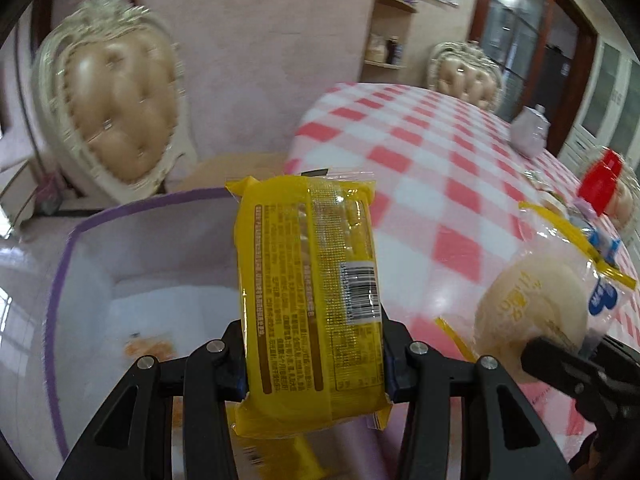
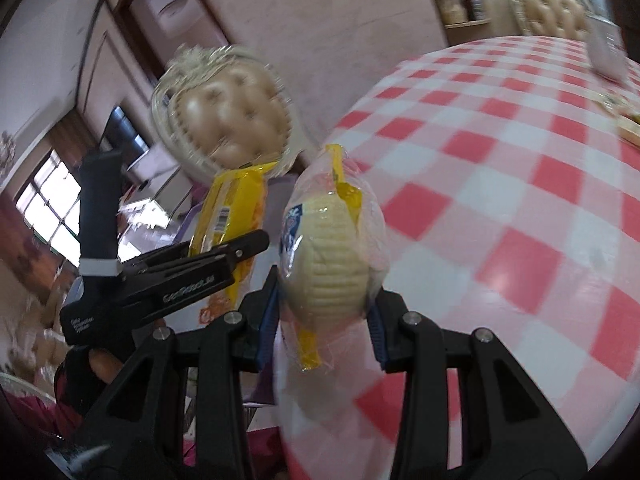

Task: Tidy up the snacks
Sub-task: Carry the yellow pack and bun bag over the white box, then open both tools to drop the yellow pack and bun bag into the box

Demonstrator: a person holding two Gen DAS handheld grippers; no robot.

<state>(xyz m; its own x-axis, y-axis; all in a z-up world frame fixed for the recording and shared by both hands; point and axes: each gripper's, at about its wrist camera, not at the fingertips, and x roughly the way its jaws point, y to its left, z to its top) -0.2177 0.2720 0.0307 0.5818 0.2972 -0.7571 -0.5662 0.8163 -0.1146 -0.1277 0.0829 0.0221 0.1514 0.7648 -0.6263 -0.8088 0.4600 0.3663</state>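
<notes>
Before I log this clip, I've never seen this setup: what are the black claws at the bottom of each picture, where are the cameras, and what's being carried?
There is no robot here. A person holds a two-finger gripper in each hand, and a fisheye camera on each looks forward along its fingers, so the black arms at the bottom are that gripper's own.

In the left wrist picture, the left gripper is shut on a yellow snack packet. Below it sits a white bin with a purple rim, with something orange inside. At the right edge you see the other gripper and its load.

In the right wrist picture, the right gripper is shut on a clear pack of round biscuits. Behind lies a table with a red and white checked cloth; a few blurred items sit at its far end, and padded chairs stand around.
</notes>
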